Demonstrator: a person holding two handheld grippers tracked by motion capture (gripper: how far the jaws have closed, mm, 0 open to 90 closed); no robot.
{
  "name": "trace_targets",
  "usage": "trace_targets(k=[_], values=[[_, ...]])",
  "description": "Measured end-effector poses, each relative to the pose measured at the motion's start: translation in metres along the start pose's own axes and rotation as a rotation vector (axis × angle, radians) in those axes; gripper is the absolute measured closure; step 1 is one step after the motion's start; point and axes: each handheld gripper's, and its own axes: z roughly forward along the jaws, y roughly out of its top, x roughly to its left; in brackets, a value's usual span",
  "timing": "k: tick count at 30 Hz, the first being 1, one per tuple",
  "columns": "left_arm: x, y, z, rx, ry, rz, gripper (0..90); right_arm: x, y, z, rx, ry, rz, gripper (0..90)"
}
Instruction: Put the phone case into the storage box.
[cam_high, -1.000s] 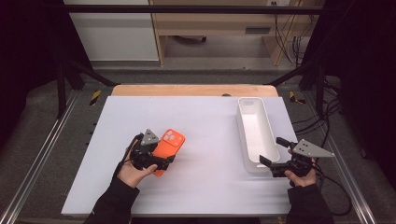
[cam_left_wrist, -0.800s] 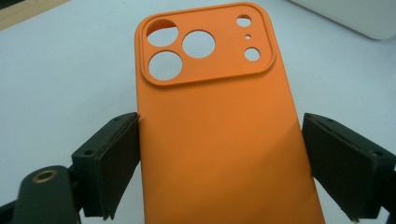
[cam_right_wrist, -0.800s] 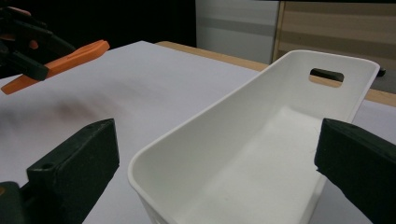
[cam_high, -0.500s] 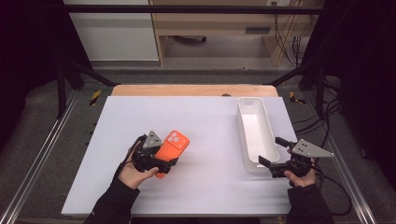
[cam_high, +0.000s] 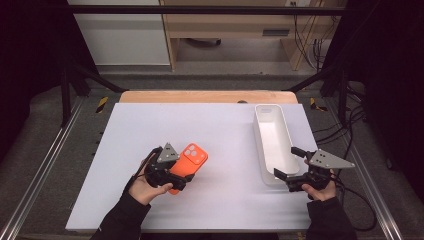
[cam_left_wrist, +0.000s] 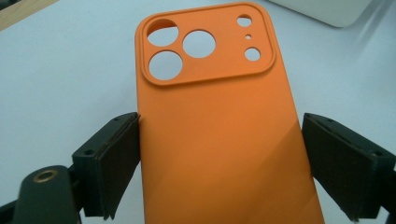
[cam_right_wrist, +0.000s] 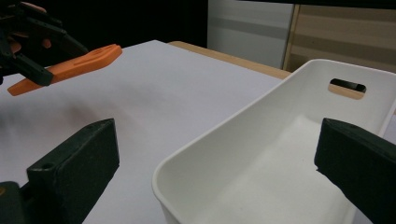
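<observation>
One item is in play: an orange phone case (cam_left_wrist: 219, 126), an empty shell with camera cut-outs at its far end. It is judged light, thin and flexible, probably silicone or a similar soft plastic, so its skin should offer friction rather than slip, and it is unlikely to break. A hard squeeze across the width may bow the shell. The best hold is across the two long edges near the lower half, away from the cut-out block.

The left claw (cam_high: 170, 176) has the case between its jaws. In the left gripper view one pad touches the case's left edge; the other appears to stand just off the right edge, so the clamp looks light or incomplete. The case (cam_high: 189, 161) sits at the near left of the white surface (cam_high: 225, 130), and in the right gripper view it is raised and tilted above the surface.

The right claw (cam_high: 292, 180) stands wide apart and holds nothing. Its jaws straddle the near end of the white bin (cam_right_wrist: 289, 154), which is empty, at the surface's right side.
</observation>
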Motion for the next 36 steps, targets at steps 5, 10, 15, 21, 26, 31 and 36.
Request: trace_targets(k=[5,10,15,21,26,31,36], values=[[-0.003,0.001,0.001,0.002,-0.012,0.014,12.9,0.003,0.002,0.002,0.006,0.013,-0.011,0.5],[-0.006,0.002,0.001,0.006,-0.02,0.028,12.9,0.008,0.005,0.004,0.01,0.029,-0.026,0.5],[-0.01,0.004,0.0,0.003,-0.038,0.043,12.9,0.011,0.007,0.006,0.017,0.05,-0.037,0.5],[-0.014,0.005,0.0,0.001,-0.051,0.06,13.0,0.014,0.008,0.009,0.025,0.068,-0.047,0.5],[-0.016,0.005,0.002,0.007,-0.054,0.07,13.0,0.017,0.009,0.012,0.041,0.077,-0.063,0.5],[-0.018,0.006,0.002,0.005,-0.058,0.079,13.0,0.022,0.01,0.015,0.054,0.093,-0.075,0.5],[-0.02,0.007,0.002,0.004,-0.066,0.087,13.0,0.025,0.012,0.017,0.065,0.103,-0.083,0.5]])
